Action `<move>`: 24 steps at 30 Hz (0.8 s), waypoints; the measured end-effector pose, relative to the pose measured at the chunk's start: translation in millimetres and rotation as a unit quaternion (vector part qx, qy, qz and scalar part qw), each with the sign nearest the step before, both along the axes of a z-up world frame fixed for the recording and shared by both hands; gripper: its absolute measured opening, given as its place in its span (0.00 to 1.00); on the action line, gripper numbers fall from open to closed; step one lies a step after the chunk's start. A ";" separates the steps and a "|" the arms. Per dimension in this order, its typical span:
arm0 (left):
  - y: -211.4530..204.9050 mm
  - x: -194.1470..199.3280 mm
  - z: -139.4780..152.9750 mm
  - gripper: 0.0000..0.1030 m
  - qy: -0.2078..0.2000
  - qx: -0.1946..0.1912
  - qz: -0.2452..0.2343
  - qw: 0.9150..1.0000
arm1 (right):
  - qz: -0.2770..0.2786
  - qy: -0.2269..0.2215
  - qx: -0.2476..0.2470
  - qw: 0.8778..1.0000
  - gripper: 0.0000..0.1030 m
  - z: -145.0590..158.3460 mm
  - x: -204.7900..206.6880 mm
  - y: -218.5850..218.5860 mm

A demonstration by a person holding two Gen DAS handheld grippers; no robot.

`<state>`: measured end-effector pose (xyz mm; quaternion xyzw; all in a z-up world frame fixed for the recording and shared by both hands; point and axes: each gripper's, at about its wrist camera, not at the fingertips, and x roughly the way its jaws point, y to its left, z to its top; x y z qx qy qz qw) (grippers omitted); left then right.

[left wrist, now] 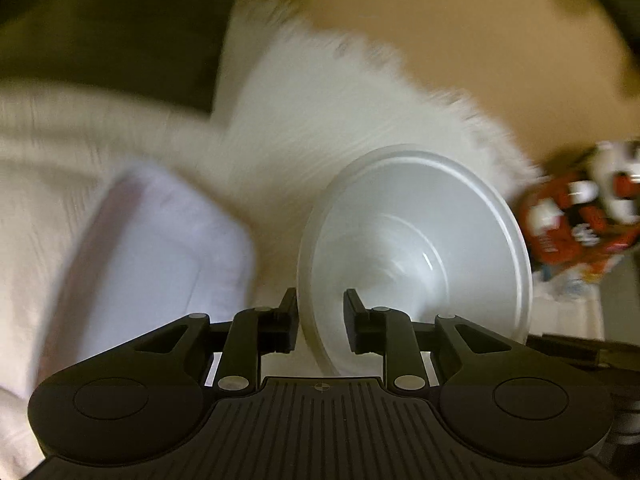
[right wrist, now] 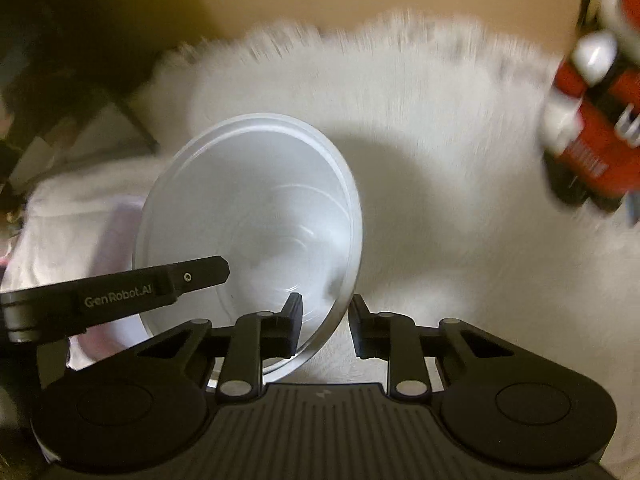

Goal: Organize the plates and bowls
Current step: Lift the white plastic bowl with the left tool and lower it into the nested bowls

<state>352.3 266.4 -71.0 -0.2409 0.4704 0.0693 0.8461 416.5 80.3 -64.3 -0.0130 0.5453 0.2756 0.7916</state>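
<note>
A white bowl [left wrist: 420, 240] hangs tilted on edge above a fluffy white rug [left wrist: 320, 120]. My left gripper [left wrist: 320, 312] is shut on its rim, one finger outside the wall and one inside. In the right wrist view the same bowl [right wrist: 256, 200] fills the middle left. My right gripper [right wrist: 325, 312] grips the opposite side of the rim, its left finger inside the bowl and its right finger outside. One black finger of the left gripper [right wrist: 192, 276] reaches across the bowl's far side.
A pale lilac rectangular tray [left wrist: 152, 256] lies left of the bowl on cream cloth [left wrist: 60, 140]. Red and black packs [right wrist: 600, 128] stand at the rug's right edge. Tan floor [left wrist: 480, 40] lies beyond the rug [right wrist: 440, 160], with dark furniture [right wrist: 80, 60] at upper left.
</note>
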 end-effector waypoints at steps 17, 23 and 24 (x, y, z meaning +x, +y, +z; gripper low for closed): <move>-162.5 -73.3 99.5 0.25 -0.042 -0.012 -0.136 0.990 | -0.008 -0.118 0.038 0.992 0.25 128.3 -100.3 -187.8; -208.5 -85.9 64.6 0.26 0.014 -0.010 -0.189 0.982 | -0.027 -0.080 0.012 0.996 0.26 89.9 -119.5 -224.0; -212.3 -87.5 59.4 0.26 0.022 -0.010 -0.192 0.981 | -0.030 -0.072 0.009 0.997 0.26 83.9 -122.1 -227.5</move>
